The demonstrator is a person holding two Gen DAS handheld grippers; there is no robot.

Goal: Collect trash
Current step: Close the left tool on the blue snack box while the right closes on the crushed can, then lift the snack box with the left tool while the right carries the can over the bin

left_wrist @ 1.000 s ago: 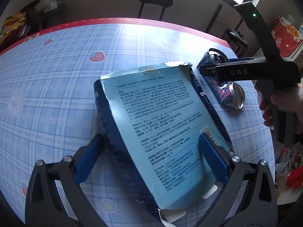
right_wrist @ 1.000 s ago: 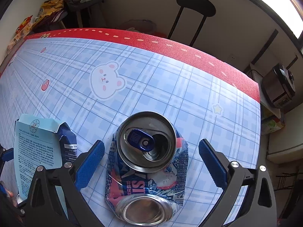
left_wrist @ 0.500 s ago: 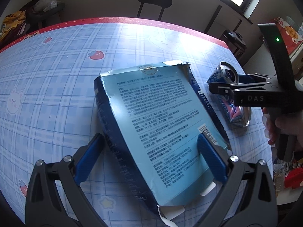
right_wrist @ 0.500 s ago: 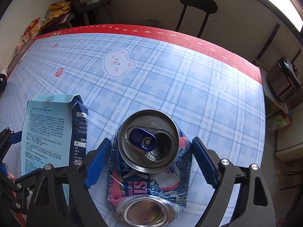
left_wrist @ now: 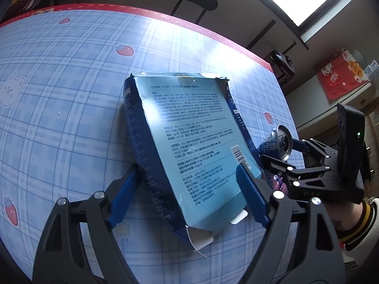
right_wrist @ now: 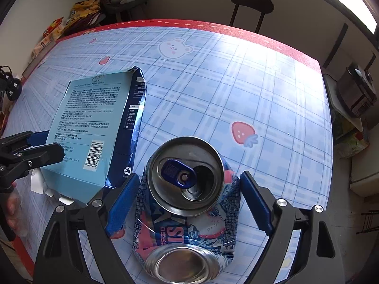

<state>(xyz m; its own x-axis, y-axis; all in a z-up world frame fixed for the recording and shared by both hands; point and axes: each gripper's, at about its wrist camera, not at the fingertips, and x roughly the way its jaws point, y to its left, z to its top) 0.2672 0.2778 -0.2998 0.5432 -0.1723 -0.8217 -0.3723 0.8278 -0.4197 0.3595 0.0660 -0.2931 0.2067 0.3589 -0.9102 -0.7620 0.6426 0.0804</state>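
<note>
Your left fingers [left_wrist: 187,196] are closing around the near end of the flattened light-blue carton [left_wrist: 189,142]; the left blue pad sits at its dark side edge, the right pad at its other edge, and whether they press yet you cannot tell. Your right fingers [right_wrist: 187,198] stand wide on either side of the crushed drink can [right_wrist: 187,203], with a gap on the right. Carton and can lie side by side, near each other, on the blue checked surface [right_wrist: 272,94] printed with strawberries and bears
</note>
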